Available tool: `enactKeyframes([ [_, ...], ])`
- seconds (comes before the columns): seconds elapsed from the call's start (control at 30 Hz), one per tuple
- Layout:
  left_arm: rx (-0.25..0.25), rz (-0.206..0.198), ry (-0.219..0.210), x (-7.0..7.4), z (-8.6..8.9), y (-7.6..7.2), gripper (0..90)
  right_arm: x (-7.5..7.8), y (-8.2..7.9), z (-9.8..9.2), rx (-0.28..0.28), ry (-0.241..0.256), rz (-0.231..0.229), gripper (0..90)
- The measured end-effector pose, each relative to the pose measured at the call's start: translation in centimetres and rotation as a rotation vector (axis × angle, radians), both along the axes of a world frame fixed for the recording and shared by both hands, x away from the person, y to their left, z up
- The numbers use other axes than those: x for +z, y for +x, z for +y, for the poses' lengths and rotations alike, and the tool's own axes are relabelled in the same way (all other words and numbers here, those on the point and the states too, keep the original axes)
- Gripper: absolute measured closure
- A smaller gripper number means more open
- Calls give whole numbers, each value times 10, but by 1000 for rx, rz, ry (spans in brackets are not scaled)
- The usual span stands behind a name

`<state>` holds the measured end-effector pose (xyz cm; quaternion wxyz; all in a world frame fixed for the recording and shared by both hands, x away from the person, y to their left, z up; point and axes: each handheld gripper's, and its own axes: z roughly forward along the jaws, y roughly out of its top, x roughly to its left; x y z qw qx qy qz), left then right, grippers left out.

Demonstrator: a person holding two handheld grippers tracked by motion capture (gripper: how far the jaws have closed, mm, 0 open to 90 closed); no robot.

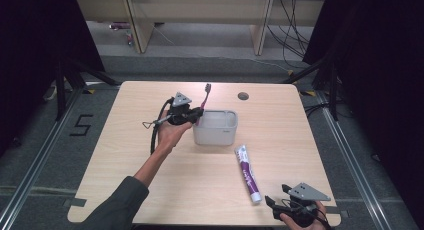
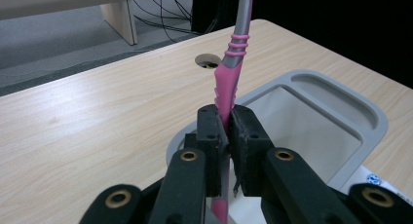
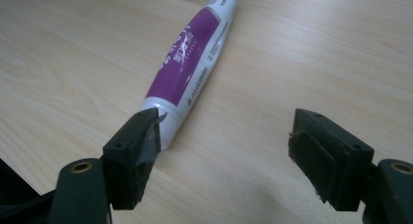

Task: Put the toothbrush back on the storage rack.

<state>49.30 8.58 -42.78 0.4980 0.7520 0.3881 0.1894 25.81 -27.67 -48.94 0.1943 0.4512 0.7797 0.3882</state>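
Note:
A pink and grey toothbrush [image 1: 204,99] stands nearly upright over the left end of a grey plastic holder [image 1: 231,125]. My left gripper [image 1: 196,115] is shut on the pink handle of the toothbrush [image 2: 228,83], just above the rim of the holder [image 2: 375,117]. A white and purple toothpaste tube [image 1: 248,173] lies flat on the table in front of the holder. My right gripper [image 1: 274,206] stands open near the table's front edge, with the cap end of the tube [image 3: 190,68] just ahead of its left jaw.
The wooden table [image 1: 125,140] has a round cable hole [image 1: 243,96] near its far edge, behind the holder. Black curtains and frame legs flank the table. Wooden furniture and cables stand on the floor beyond.

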Motion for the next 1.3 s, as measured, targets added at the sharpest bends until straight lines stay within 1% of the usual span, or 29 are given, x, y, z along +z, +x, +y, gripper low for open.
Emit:
enactKeyframes([
  [0.13,6,6,2,0,0,0,819,0,0,0,0,1,-2,275],
  [0.23,4,10,11,-2,0,0,818,0,0,-1,0,-2,-4,275],
  [0.27,5,13,22,-2,0,0,817,0,0,-1,-1,-1,-4,275],
  [0.3,5,10,21,-2,-1,0,817,0,0,0,-1,-4,-6,275],
  [0.43,3,21,27,-2,-1,0,814,0,0,0,-1,3,-2,275],
  [0.53,9,24,45,-2,-1,0,812,0,0,0,-1,2,-2,275],
  [0.6,4,28,47,-3,-1,0,810,0,0,-1,2,-1,-7,275],
  [0.63,3,30,50,-4,-1,0,809,0,0,0,0,2,-2,275],
  [0.67,-3,33,64,-3,0,0,805,0,1,-1,1,0,-6,275],
  [0.7,-9,36,67,-3,1,0,802,0,0,-1,3,2,-5,275],
  [0.77,-4,33,73,-4,0,0,790,0,0,-1,3,2,-6,275],
  [0.87,-5,33,74,-3,0,0,787,0,0,0,1,6,-1,275],
  [0.93,-6,36,74,-3,0,-1,785,-1,1,-1,3,2,-6,275],
  [1.0,-5,33,76,-2,0,-1,759,0,0,0,3,2,-4,275],
  [1.07,-12,26,81,-1,0,-2,754,0,0,0,3,6,0,275],
  [1.13,-6,21,79,0,0,-3,739,0,0,0,4,3,-3,275],
  [1.17,0,18,63,0,-1,-3,724,0,0,0,3,7,0,275],
  [1.23,8,13,57,2,0,-4,687,-1,1,0,4,2,-2,274],
  [1.27,4,12,56,3,1,-5,663,0,0,0,4,5,3,274],
  [1.3,8,8,59,4,2,-6,645,-1,0,0,5,3,-3,275],
])
